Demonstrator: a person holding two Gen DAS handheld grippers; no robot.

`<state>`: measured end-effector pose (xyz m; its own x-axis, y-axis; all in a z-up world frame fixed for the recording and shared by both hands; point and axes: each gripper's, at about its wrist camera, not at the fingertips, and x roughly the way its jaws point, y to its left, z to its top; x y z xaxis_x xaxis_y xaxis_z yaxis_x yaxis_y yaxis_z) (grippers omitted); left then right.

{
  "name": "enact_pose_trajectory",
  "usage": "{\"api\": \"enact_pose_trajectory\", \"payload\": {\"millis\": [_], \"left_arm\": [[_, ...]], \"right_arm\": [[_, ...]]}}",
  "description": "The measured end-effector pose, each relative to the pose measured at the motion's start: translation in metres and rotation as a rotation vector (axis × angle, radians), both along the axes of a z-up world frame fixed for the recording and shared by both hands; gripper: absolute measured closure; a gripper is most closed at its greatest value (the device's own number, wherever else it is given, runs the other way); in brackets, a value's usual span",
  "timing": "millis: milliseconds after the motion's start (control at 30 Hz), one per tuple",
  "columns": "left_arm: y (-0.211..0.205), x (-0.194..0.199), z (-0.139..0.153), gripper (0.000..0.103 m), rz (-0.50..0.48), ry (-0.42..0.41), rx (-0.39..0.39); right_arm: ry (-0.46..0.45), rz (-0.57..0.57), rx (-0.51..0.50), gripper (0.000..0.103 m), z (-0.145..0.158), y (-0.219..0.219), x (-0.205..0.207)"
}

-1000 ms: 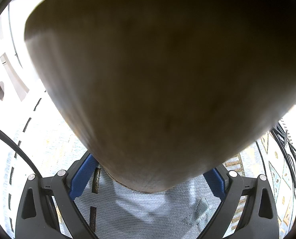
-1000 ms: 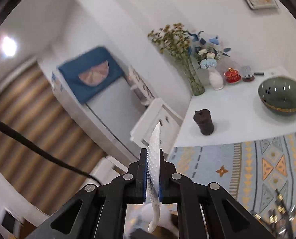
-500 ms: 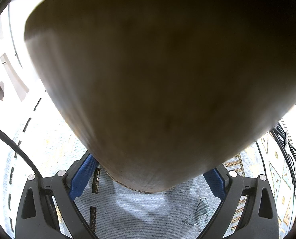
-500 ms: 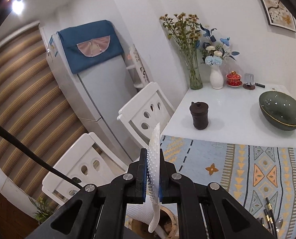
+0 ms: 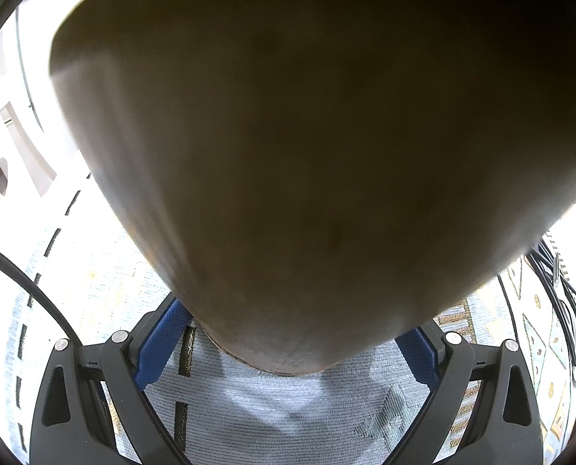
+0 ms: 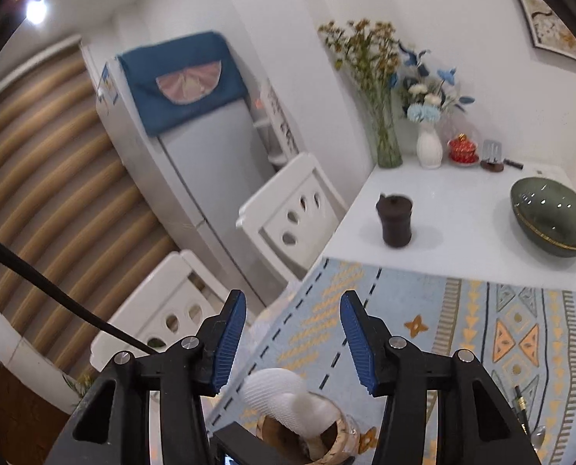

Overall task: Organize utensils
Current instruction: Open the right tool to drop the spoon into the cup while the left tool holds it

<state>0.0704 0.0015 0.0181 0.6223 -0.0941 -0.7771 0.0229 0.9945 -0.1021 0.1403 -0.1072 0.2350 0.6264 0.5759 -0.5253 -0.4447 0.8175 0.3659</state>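
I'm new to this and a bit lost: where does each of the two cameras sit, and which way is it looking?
Left wrist: sits on the left gripper, looking steeply down along its fingers at the brown holder clamped between them, on the patterned cloth; both black fingers show.
Right wrist: sits on the right gripper, looking forward and down across the white table toward the fridge; its jaws have just been opening, empty, above the white slotted utensil.
Shared: the holder, here seen from above, and the cloth.
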Motion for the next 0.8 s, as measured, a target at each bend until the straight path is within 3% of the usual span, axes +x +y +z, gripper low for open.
{"api": "enact_pose_trajectory", "payload": {"millis": [167,400,600,800], "left_arm": [[0.000,0.000,0.000,0.006,0.000,0.000,0.000],[0.000,0.000,0.000,0.006,0.000,0.000,0.000],[0.000,0.000,0.000,0.006,0.000,0.000,0.000],[-0.001,0.000,0.000,0.006,0.000,0.000,0.000]], "right_arm": [[-0.026,-0.057,0.082,0.048,0.025,-0.035,-0.009],[-0.007,-0.108,0.165,0.048,0.040,-0.084,-0.020],[0.031,-0.204,0.133,0.048,0.027,-0.130,-0.034],[0.112,-0.298,0.033,0.048,-0.006,-0.175,-0.049]]}}
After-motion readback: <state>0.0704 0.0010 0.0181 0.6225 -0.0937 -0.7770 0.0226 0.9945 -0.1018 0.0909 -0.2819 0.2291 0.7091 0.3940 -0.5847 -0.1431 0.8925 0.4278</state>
